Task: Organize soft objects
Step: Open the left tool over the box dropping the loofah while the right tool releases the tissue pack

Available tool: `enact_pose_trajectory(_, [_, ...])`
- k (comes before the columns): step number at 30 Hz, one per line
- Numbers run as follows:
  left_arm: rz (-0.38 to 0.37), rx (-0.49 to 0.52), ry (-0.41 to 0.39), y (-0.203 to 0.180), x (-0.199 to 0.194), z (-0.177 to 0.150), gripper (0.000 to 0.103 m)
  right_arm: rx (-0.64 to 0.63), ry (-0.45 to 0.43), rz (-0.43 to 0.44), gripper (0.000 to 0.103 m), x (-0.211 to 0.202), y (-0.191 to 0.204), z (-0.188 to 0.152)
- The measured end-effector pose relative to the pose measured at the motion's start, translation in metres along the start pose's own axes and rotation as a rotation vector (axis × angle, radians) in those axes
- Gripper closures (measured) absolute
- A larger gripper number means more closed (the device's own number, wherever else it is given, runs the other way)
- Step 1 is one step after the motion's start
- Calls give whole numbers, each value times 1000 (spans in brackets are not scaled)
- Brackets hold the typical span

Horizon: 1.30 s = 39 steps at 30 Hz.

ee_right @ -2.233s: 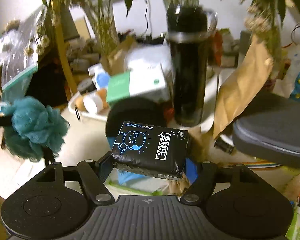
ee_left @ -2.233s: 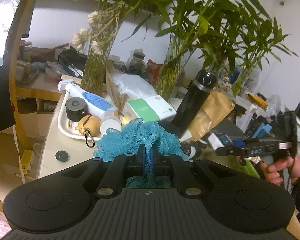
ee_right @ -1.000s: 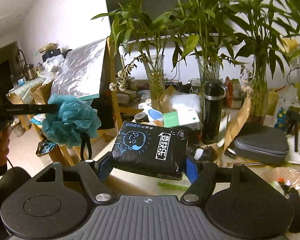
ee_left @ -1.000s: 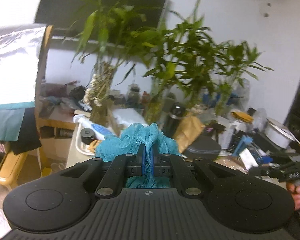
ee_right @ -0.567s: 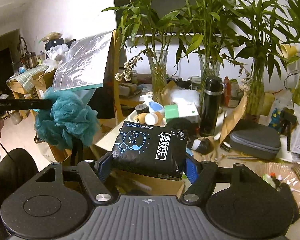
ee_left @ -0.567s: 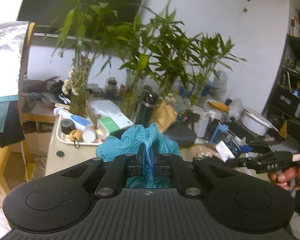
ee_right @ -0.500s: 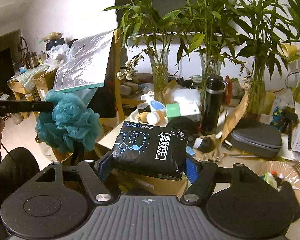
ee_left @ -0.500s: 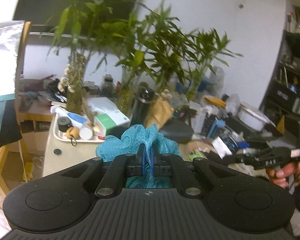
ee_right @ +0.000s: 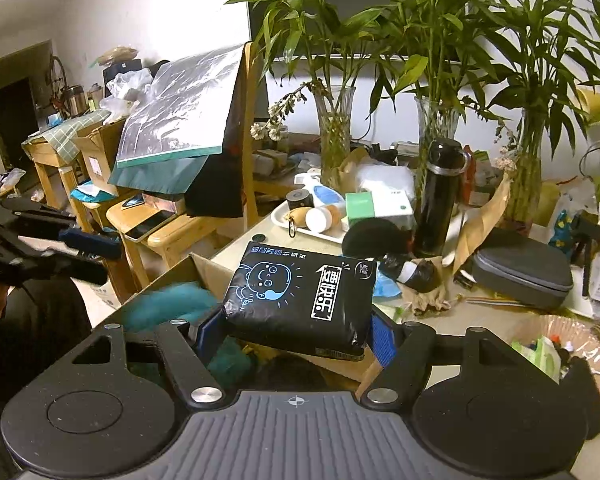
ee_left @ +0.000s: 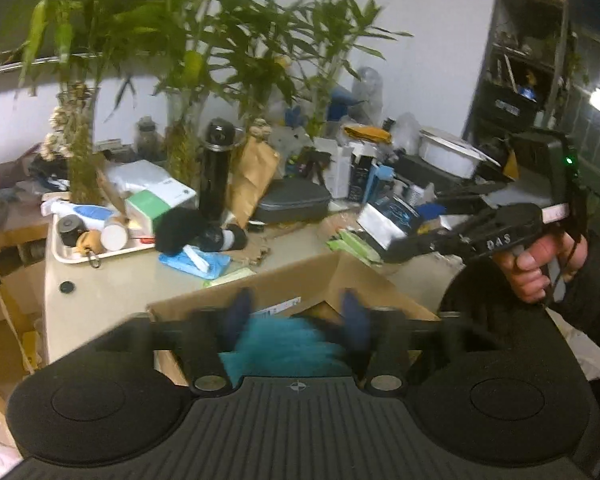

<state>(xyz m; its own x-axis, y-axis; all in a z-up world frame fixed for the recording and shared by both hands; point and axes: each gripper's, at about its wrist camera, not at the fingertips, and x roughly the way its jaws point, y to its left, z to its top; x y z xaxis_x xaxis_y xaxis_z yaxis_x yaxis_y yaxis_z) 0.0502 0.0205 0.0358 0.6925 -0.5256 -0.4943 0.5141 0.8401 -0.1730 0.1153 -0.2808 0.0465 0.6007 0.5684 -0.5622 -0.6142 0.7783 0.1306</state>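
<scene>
At the frame's bottom centre, the left gripper (ee_left: pixel 296 318), jaws opening, was dropping the teal mesh bath sponge (ee_left: pixel 288 346) into the brown cardboard box (ee_left: pixel 300 284), while the right gripper (ee_right: pixel 296 334) clenched a black soft tissue pack (ee_right: pixel 302 298), not yet boxed.

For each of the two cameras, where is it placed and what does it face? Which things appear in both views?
Left wrist: on the left gripper, jaws opening above the teal bath pouf in the cardboard box; the right hand shows.
Right wrist: on the right gripper, gripping the black packet; the left gripper shows.
Shared: box, pouf, black flask.
</scene>
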Motion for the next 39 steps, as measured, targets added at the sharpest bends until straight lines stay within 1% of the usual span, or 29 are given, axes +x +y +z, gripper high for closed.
enact_pose_trajectory(3, [18, -25, -13, 2, -3, -3, 44, 9, 5, 9, 29, 0, 1, -3])
enact_pose_trajectory(6, [61, -51, -14, 4, -2, -5, 44, 7, 13, 19, 29, 3, 2, -5])
enact_pose_trajectory(12, [86, -74, -13, 8, -1, 0, 44, -4, 36, 37, 29, 12, 3, -2])
enact_pose_trajectory(18, [165, -83, -3, 8, -3, 2, 44, -33, 50, 57, 29, 14, 13, 3])
enact_pose_trajectory(21, [189, -94, 14, 10, -2, 1, 44, -44, 62, 50, 29, 15, 18, 1])
enact_pose_trajectory(24, [222, -101, 35, 11, -1, -1, 44, -28, 76, 29, 28, 17, 19, -3])
enact_pose_trajectory(26, [260, -104, 51, 11, 0, -3, 44, -15, 93, 25, 26, 20, 21, -6])
enact_pose_trajectory(27, [282, -107, 68, 11, 1, -3, 44, -12, 113, 34, 18, 23, 22, -8])
enact_pose_trajectory(28, [297, -112, 87, 11, 2, -4, 44, -12, 134, 33, 5, 26, 24, -11])
enact_pose_trajectory(29, [309, -116, 114, 12, 3, -4, 44, -17, 148, 24, 1, 28, 25, -14])
enact_pose_trajectory(32, [316, -122, 159, 13, 5, -6, 44, -37, 176, -4, 0, 29, 28, -21])
enact_pose_trajectory(39, [309, -118, 178, 13, 5, -13, 43, -30, 175, -56, 0, 22, 26, -29])
